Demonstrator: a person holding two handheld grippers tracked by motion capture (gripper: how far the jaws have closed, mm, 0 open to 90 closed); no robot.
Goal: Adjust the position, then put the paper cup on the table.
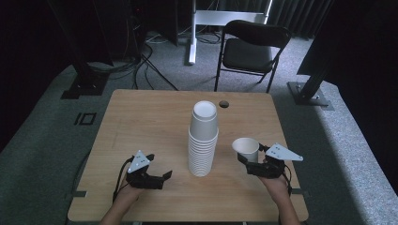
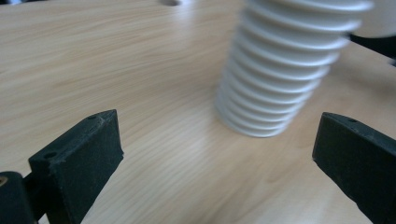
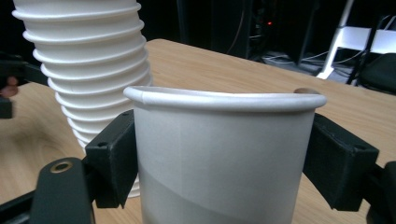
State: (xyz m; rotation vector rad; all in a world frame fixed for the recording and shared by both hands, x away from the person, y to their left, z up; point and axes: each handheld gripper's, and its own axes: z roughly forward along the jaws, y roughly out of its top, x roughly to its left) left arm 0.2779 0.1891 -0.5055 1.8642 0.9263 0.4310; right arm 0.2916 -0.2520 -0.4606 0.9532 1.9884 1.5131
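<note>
Right claw (image 3: 224,154) around cup (image 3: 219,158)

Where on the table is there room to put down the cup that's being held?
The table is bare on its whole left side, from the stack of cups to the left edge, and along the far edge beside the small hole. It is crowded near the front, where the right gripper holds the cup close to the stack.

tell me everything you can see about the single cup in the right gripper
The single cup is white, paper by the look of it, with a rolled rim and a faint vertical seam down its wall. It stands upright, mouth up and empty as far as the high view shows. The right gripper holds it, one black jaw on each side of its wall. It sits to the right of the tall cup stack, apart from it.
</note>
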